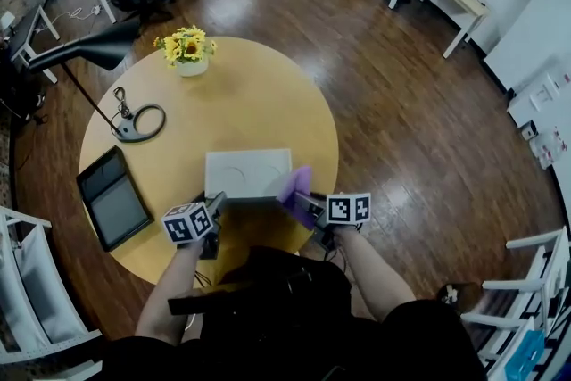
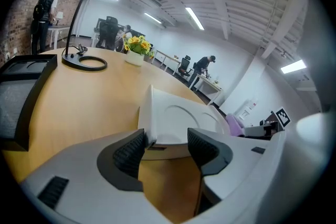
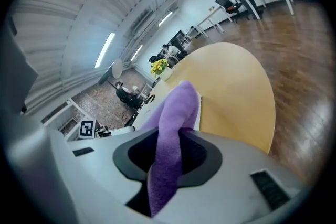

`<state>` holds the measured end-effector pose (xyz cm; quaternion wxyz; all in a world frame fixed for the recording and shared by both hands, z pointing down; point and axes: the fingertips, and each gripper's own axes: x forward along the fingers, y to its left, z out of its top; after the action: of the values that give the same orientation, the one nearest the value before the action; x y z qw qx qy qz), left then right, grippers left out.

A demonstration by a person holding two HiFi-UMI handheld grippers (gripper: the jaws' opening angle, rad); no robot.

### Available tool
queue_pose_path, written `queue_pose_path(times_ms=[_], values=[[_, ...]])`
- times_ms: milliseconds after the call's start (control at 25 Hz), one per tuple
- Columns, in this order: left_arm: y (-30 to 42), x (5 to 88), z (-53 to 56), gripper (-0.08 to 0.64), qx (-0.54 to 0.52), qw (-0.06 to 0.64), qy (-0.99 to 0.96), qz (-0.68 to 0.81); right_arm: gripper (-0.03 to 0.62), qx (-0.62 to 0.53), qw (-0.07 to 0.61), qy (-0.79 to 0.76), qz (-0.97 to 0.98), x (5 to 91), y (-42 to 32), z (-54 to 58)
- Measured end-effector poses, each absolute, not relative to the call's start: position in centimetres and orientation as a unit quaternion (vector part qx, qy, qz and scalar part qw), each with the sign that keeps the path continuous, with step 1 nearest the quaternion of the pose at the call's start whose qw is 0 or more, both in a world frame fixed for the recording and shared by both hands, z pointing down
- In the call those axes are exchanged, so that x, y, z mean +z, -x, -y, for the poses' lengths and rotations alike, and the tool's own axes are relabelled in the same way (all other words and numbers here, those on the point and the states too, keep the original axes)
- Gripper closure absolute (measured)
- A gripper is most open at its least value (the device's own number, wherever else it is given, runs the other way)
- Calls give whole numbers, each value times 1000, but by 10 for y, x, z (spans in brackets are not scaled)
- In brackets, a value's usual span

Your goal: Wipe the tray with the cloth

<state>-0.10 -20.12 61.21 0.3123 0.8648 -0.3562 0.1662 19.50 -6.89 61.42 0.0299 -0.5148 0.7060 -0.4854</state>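
A white rectangular tray point(image 1: 248, 173) lies on the round wooden table point(image 1: 259, 103), close to its near edge. My left gripper point(image 1: 212, 208) is at the tray's near left corner. In the left gripper view the jaws sit against both sides of that corner of the tray point(image 2: 173, 118), with my left gripper point(image 2: 165, 145) closed on it. My right gripper point(image 1: 308, 204) is at the tray's near right corner, shut on a purple cloth point(image 1: 294, 184). In the right gripper view the cloth point(image 3: 173, 123) stands up between the jaws of my right gripper point(image 3: 168, 150) and droops toward the tray point(image 3: 200, 110).
A pot of sunflowers point(image 1: 189, 50) stands at the table's far side. A black lamp base with its cord point(image 1: 138, 122) and a dark tablet point(image 1: 113, 197) lie at the left. White chairs point(image 1: 36, 281) flank me, and people sit at desks farther off.
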Motion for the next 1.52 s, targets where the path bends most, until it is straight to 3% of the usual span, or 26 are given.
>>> queue_pose_path(times_ms=[200,440,720,1000,1520], values=[[-2,608,180,321,150,343,-868,326,500,-412,-34,512,-753,565,-203,106],[15,617,163,342,107,399,-862,294,500,-361,-184,443,-800,563,-91,184],[19,616,148,325,139,356,-876,295,500,-325,-350,455,-752,610,-15,227],[32,603,180,325,121,347,-877,311,500,-375,-340,459,-730,624,-52,231],[9,615,179,325,152,337,-887,277,502,-426,-327,522,-663,630,-189,172]])
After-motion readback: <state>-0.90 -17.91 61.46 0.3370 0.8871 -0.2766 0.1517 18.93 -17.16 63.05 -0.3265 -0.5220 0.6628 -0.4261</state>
